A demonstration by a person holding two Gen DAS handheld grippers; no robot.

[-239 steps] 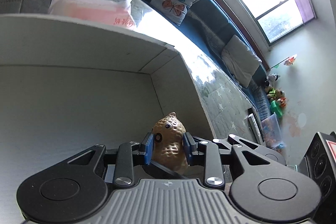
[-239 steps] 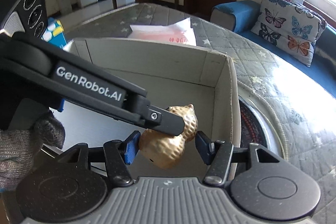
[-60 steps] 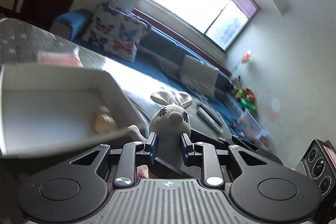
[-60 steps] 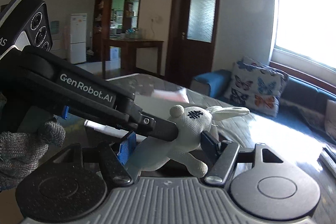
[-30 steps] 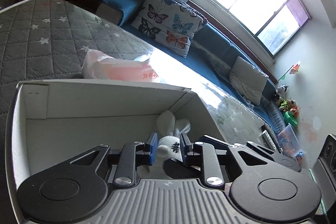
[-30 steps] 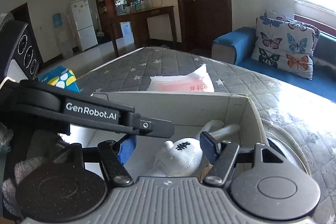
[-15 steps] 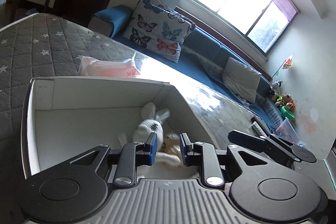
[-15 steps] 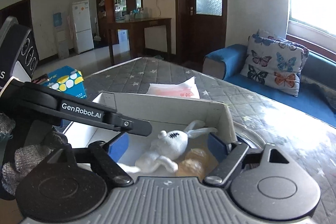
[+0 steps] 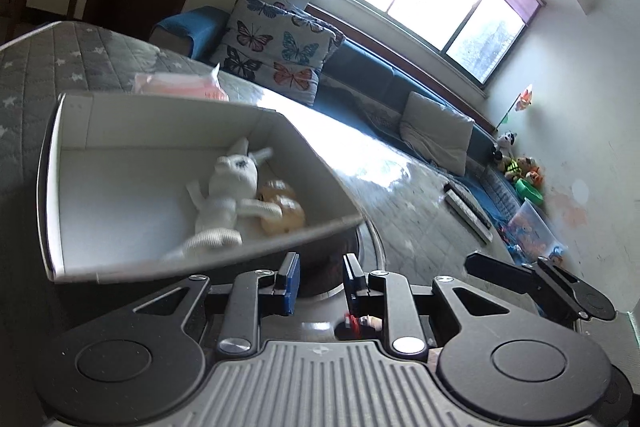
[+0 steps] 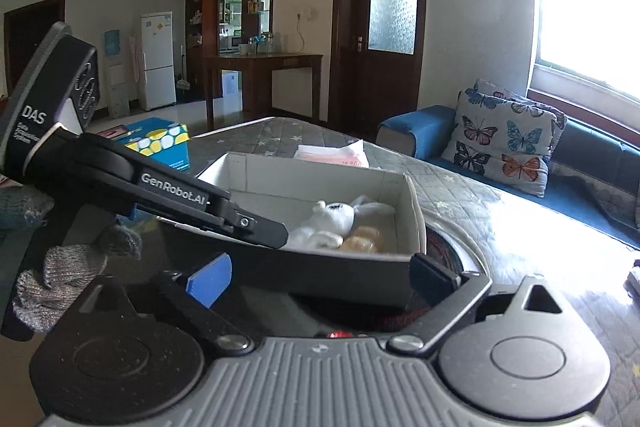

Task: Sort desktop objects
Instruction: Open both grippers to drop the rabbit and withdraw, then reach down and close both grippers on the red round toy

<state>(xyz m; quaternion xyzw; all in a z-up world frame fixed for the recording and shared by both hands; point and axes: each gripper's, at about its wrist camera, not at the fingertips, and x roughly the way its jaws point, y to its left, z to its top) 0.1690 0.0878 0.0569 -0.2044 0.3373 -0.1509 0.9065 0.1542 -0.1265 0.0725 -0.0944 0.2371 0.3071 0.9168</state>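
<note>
A white knitted rabbit (image 9: 228,187) lies in the white cardboard box (image 9: 160,123) beside a tan peanut figure (image 9: 282,205). My left gripper (image 9: 320,281) hangs in front of the box's near wall, shut, its blue pads close together with nothing between them. In the right wrist view the rabbit (image 10: 332,219) and the peanut figure (image 10: 366,237) rest at the right end of the box (image 10: 320,179). My right gripper (image 10: 322,277) is short of the box; its jaws are opening wide and nothing is between them. The left gripper's arm crosses that view.
A pink tissue pack (image 10: 332,153) lies behind the box on the quilted grey cover. A blue and yellow carton (image 10: 160,143) stands at far left. A round dark appliance (image 10: 444,243) sits under the box's right end. A gloved hand (image 10: 72,263) holds the left gripper.
Both grippers have drawn back and a little up from the box. The rabbit, between the jaws a second ago, now lies loose inside. The right jaws have spread wide.
</note>
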